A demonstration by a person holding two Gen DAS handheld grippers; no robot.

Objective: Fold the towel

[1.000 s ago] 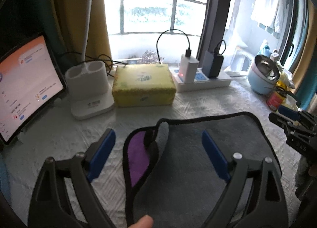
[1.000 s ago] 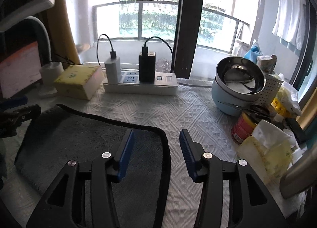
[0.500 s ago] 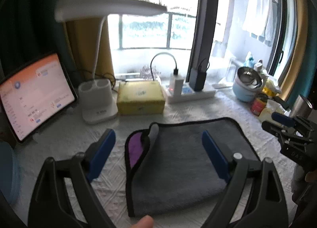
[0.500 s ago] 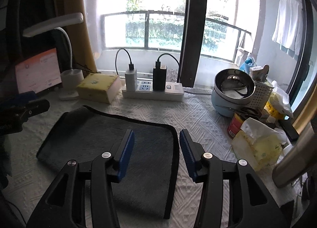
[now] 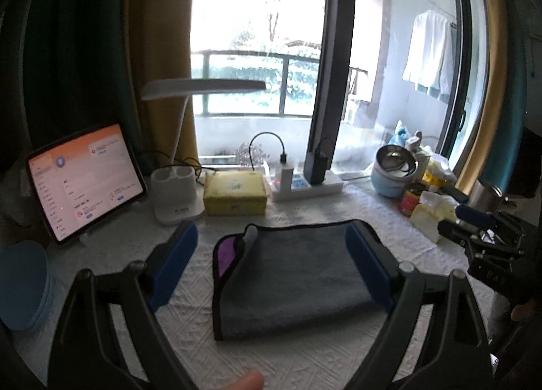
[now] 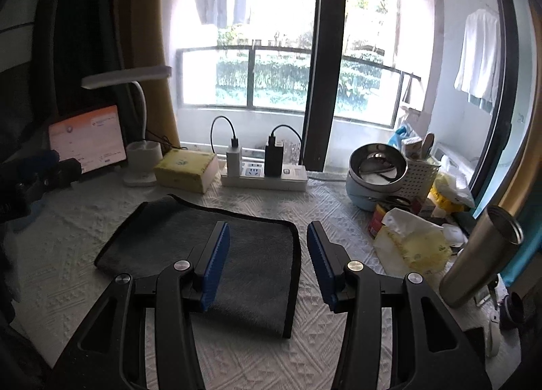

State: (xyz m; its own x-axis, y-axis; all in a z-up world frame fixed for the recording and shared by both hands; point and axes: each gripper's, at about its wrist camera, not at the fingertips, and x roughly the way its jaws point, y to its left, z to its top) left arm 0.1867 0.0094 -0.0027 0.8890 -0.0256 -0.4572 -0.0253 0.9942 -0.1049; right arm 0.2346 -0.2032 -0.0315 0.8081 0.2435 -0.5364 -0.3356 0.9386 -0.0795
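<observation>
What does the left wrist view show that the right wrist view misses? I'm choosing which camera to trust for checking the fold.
Only the left wrist view shows the towel's purple patch at its far left corner and a blue round object.

Only the right wrist view shows the steel tumbler and white basket.

Both show the gray towel lying flat, the tablet, tissue box and power strip.
</observation>
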